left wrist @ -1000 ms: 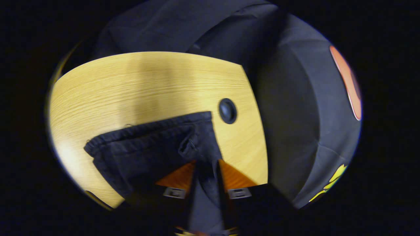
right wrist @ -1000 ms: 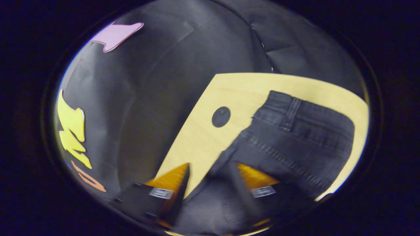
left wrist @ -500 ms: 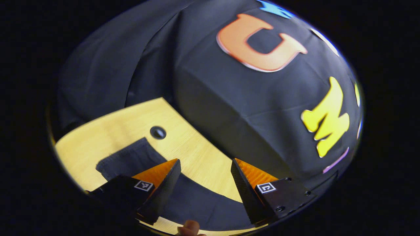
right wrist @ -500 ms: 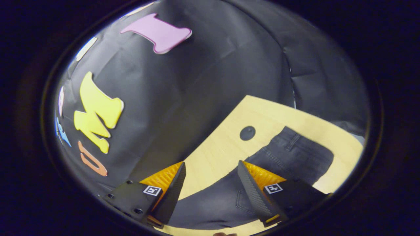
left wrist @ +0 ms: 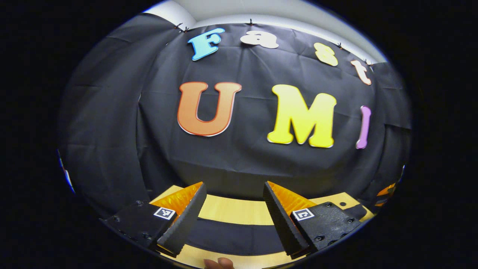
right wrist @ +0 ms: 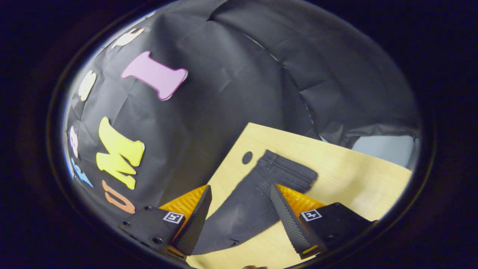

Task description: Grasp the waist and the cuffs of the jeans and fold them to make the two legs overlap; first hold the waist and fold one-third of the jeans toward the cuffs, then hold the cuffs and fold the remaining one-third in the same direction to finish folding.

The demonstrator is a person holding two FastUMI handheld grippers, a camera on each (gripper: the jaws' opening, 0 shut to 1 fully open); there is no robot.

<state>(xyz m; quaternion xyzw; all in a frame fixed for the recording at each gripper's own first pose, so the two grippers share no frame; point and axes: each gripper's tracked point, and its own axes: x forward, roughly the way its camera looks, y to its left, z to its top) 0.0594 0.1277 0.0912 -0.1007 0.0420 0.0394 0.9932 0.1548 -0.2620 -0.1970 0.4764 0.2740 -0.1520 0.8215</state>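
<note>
Dark jeans (right wrist: 257,198) lie flat on the light wooden table (right wrist: 351,175) in the right gripper view, legs laid one over the other, with the waistband (right wrist: 289,170) at the far end near a round black grommet (right wrist: 247,157). My right gripper (right wrist: 239,213) hangs open above the seat of the jeans, holding nothing. In the left gripper view a dark strip of the jeans (left wrist: 231,233) crosses the table (left wrist: 235,211) between the fingers. My left gripper (left wrist: 233,213) is open and lifted, facing the booth wall.
Black cloth walls close off the table's far side. In the left gripper view a fingertip (left wrist: 218,263) shows at the bottom edge. In the right gripper view bare wood lies to the right of the jeans, and a pale patch (right wrist: 388,149) shows past the table's far right corner.
Both grippers let go of the jeans a second ago, opened and rose. The left one swung up to face the wall; the right one pulled back so more of the jeans shows.
</note>
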